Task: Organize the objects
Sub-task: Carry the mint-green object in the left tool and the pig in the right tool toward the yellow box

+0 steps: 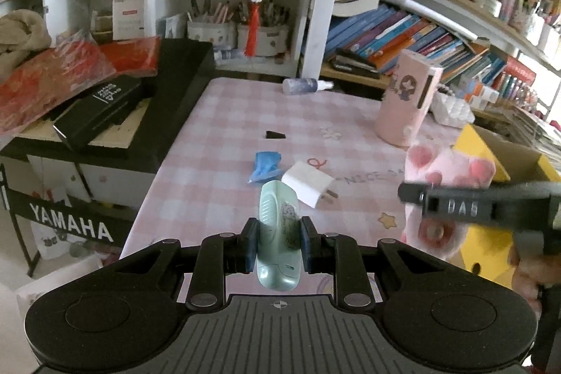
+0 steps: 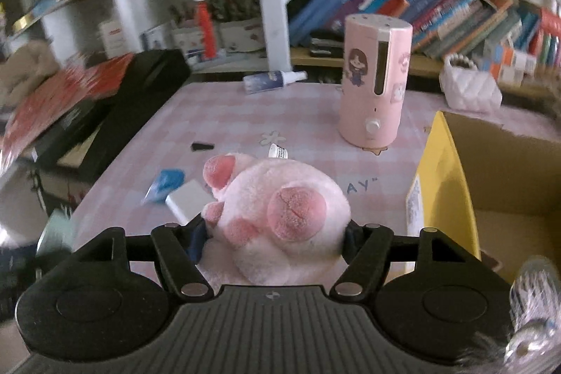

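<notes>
left hand-held gripper (image 1: 277, 246) clamping green tube (image 1: 278, 233), right hand-held gripper (image 2: 273, 235) clamping plush paw (image 2: 277, 216)

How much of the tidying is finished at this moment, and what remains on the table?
Nothing visibly sits in the yellow box yet, though its inside is partly hidden. In hand: the left claw grips a green device, and the right claw grips a pink plush paw beside the box. Left on the table: white charger, blue wrapper, small black piece, spray bottle.
</notes>
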The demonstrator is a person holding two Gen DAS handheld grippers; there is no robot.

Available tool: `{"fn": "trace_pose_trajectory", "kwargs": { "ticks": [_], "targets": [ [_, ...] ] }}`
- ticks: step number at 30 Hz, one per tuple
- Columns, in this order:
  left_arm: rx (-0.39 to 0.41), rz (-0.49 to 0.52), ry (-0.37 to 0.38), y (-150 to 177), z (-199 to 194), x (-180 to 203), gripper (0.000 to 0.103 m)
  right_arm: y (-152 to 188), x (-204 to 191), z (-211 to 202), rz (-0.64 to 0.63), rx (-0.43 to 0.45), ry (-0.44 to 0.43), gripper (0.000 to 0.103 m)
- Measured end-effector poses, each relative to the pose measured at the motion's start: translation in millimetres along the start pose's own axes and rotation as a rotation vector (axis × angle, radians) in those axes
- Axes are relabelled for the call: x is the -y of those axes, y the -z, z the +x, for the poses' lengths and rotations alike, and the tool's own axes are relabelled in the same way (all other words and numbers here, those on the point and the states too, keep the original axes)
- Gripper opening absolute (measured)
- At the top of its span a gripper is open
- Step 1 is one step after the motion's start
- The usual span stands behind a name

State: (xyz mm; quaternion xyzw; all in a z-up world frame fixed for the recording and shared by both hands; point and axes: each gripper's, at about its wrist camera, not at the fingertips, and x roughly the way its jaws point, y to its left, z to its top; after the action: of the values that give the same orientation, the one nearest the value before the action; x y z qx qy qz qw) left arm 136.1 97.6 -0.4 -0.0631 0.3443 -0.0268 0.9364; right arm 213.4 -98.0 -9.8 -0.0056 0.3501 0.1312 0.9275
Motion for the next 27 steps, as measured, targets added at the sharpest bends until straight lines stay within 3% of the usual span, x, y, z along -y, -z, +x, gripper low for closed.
{"fn": "trace_pose_trajectory", "kwargs": {
  "ticks": [27],
  "targets": [
    [0.007,0.095,0.124,69.3,-91.2,3.1,0.023,102.2,-44.3,-104.0,-0.002,-0.044,0.054,0.068]
  ]
}}
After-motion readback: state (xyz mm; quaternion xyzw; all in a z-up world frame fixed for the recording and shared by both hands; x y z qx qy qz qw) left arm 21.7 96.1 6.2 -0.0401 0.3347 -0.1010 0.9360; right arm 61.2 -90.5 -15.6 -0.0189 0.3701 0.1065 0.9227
